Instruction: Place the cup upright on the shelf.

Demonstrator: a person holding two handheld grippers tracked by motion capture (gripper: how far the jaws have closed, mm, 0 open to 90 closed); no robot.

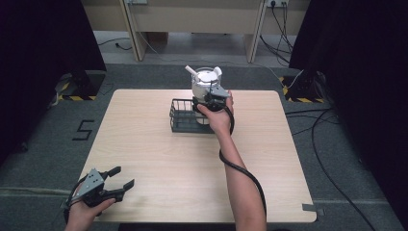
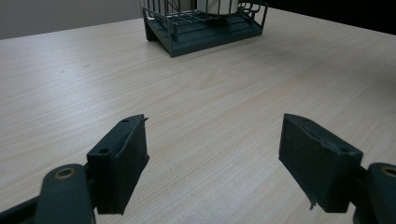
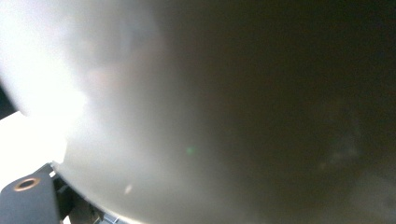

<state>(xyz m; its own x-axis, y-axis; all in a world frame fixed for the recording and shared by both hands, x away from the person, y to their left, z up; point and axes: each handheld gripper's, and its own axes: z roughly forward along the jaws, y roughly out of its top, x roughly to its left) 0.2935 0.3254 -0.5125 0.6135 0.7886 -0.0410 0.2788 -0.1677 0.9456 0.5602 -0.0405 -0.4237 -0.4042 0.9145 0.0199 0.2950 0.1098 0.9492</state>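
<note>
A white pot [image 1: 204, 79] with a lid, a stub handle and a spout stands in the right end of a dark wire basket [image 1: 180, 118] at the far middle of the table. My right gripper [image 1: 208, 99] is pressed against the pot's near side and looks shut on it. In the right gripper view the pot's blurred white wall [image 3: 187, 116] lies right against one black finger [image 3: 28, 198]. My left gripper [image 1: 124, 176] rests open at the table's near left corner. Its jaws [image 2: 215, 140] stand wide apart over bare wood, facing the basket [image 2: 201, 32] and pot [image 2: 217, 5].
The light wood table [image 1: 159, 159] is bare between the two grippers. The right gripper's black cable [image 1: 245, 175] trails along the forearm. Cables lie on the grey floor at the right, and desk legs stand beyond the far edge.
</note>
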